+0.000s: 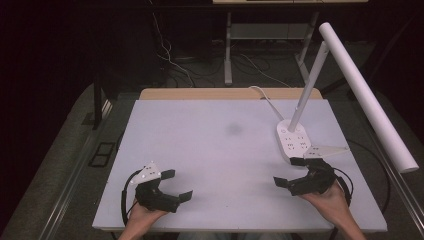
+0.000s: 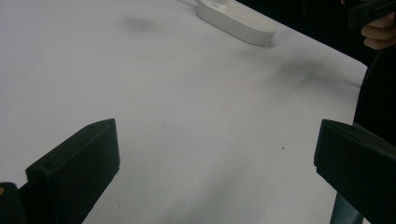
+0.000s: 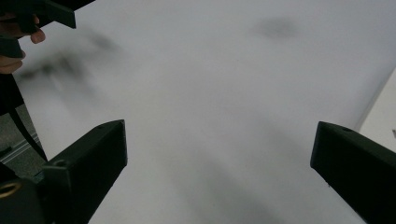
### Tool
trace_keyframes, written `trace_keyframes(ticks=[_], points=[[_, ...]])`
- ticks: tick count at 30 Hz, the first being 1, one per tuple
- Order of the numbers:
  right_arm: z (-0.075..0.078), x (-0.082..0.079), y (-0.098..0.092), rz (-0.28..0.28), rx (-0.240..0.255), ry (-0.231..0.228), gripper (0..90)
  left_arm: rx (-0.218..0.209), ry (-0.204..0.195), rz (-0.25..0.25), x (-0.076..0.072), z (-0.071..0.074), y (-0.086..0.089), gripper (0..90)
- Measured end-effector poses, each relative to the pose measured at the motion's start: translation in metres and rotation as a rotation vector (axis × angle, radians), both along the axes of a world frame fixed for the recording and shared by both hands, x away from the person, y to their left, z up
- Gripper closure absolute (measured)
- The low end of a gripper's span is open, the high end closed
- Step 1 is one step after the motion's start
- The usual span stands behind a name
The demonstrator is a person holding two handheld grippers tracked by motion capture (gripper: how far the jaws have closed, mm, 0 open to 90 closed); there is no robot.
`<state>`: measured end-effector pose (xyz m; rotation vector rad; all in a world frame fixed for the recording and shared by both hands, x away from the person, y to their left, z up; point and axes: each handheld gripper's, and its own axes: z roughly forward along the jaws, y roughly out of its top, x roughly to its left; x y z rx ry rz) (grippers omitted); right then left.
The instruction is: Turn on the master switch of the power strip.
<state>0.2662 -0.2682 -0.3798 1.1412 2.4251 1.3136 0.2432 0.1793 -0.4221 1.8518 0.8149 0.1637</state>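
A white power strip (image 1: 293,141), oblong with several socket groups, lay flat at the counter's (image 1: 215,150) far right, a lamp stem (image 1: 307,87) rising from it. The right gripper (image 1: 292,172) was held just beside it, jaws spread, empty; the left gripper (image 1: 177,185) was likewise released, well apart.

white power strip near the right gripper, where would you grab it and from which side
Grip the power strip across its narrow width at the near end, coming down from above with the right gripper. It lies flat and long, and the lamp post blocks its far end.
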Motion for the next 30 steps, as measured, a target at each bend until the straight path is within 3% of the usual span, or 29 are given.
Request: trace_keyframes(ticks=[30], points=[[0.011, 0.04, 0.011, -0.018, -0.019, 0.009, 3.2, 0.002, 0.002, -0.003, 0.0, 0.0, 0.0, 0.0]])
